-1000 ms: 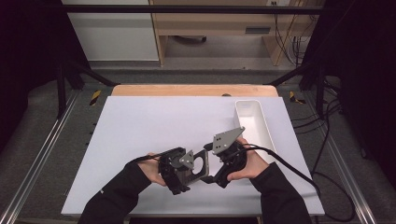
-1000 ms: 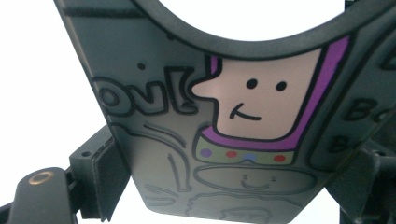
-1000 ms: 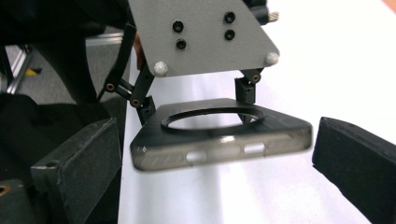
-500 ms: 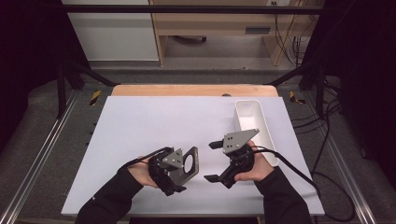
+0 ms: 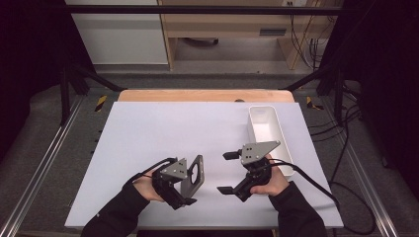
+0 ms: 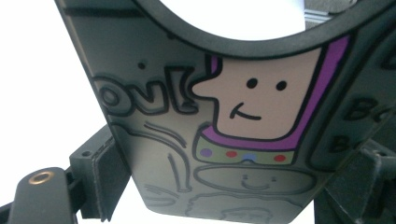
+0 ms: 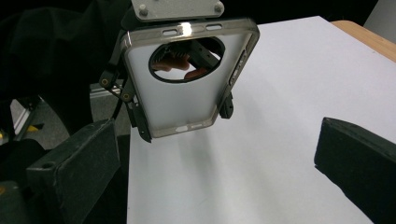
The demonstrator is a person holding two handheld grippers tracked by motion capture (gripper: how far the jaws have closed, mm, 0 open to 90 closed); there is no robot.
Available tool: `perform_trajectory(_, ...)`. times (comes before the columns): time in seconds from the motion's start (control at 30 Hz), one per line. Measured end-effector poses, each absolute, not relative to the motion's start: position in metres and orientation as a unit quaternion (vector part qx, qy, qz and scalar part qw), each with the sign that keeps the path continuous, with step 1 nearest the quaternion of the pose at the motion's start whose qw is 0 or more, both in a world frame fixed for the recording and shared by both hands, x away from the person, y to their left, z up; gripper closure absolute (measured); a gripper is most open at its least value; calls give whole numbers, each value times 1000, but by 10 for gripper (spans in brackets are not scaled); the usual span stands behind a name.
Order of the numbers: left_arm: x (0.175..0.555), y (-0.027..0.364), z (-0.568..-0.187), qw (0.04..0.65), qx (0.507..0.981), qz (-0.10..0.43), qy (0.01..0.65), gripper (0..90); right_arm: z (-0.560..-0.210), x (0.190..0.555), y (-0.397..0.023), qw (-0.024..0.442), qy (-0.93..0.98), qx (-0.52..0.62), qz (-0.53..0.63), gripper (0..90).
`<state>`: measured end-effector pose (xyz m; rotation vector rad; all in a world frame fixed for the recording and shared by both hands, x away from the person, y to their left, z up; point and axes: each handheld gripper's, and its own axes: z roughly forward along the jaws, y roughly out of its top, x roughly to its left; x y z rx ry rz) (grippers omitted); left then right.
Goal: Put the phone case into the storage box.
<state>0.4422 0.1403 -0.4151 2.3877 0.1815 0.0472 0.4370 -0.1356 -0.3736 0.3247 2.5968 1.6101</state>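
Left fingers pinch the phone case upright above the tabletop; the right gripper gapes empty, and should approach squarely.

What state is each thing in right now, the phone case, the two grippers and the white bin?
Phone case: held off the table, upright, clamped by its edges, printed side toward the left gripper's camera.
Left gripper: shut on the phone case.
Right gripper: open, jaws wide apart, holding nothing.
White bin: upright on the table, looks empty.
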Motion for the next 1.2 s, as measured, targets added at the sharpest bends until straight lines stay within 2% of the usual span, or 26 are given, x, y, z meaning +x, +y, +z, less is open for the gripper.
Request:
perform_trajectory(0.53,443,140,-415,418,905,-1,74,116,-379,434,-132,21,836,109,538,4)
perform_trajectory(1.2,448,117,-415,401,914,-10,54,116,-378,432,-129,5,827,109,551,9)
